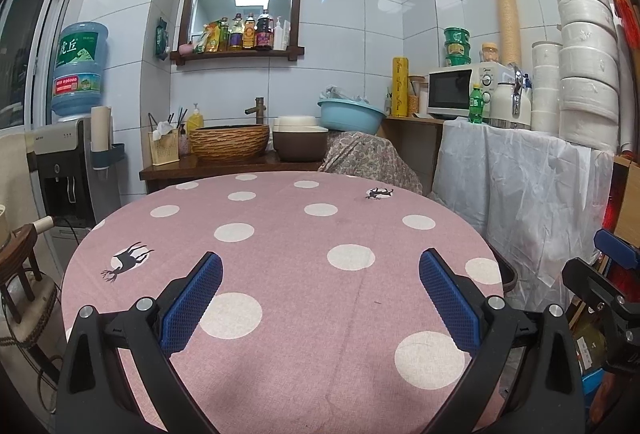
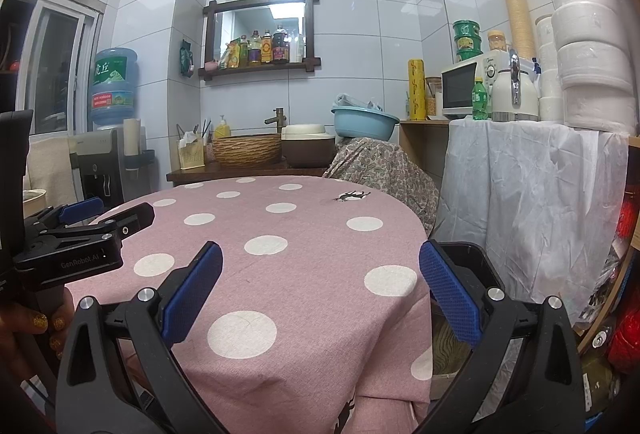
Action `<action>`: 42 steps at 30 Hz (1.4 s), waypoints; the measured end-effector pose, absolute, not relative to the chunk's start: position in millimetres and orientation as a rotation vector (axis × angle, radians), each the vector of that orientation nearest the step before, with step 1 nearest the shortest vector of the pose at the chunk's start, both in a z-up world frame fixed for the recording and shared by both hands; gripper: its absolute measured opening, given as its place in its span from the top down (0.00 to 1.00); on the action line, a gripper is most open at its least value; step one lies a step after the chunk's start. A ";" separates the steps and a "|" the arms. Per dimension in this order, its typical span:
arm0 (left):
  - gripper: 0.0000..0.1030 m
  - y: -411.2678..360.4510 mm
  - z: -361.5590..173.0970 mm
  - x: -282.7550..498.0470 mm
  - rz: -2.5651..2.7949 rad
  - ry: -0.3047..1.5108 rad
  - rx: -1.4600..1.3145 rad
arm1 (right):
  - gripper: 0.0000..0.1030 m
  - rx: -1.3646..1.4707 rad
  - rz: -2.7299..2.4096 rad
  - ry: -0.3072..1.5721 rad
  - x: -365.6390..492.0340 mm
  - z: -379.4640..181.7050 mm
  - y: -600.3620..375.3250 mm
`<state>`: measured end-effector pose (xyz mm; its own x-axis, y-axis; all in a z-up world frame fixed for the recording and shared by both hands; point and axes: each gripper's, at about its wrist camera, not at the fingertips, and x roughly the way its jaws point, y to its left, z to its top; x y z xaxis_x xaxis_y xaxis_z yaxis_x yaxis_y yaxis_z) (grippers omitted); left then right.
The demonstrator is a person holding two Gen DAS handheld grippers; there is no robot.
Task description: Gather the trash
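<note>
Left gripper (image 1: 320,266): jaws spread wide, nothing between the blue pads (image 1: 192,308); pointed forward and level.
Left gripper, seen from the right wrist camera (image 2: 106,211): at the left edge, black body side-on, blue pad tips facing right.
Left hand (image 2: 38,326): wrapped around the handle below that gripper, fingers curled, glitter-gold nails showing.
Right gripper (image 2: 320,266): jaws spread wide, pads (image 2: 450,298) bare, nothing held.
Right gripper, seen from the left wrist camera (image 1: 612,266): partly visible at the right edge, just beside the left one.
</note>
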<state>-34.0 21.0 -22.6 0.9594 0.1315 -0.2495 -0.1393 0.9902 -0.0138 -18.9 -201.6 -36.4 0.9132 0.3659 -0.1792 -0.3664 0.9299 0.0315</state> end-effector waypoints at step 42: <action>0.05 14.9 -21.3 -35.9 0.149 0.259 -0.041 | 0.06 -0.003 0.383 0.182 -21.8 -36.6 -204.4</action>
<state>-35.9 14.9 -21.3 0.9557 0.1417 -0.2578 -0.1524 0.9881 -0.0216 -21.8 -204.4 -36.6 0.9115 0.3710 -0.1773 -0.3715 0.9279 0.0317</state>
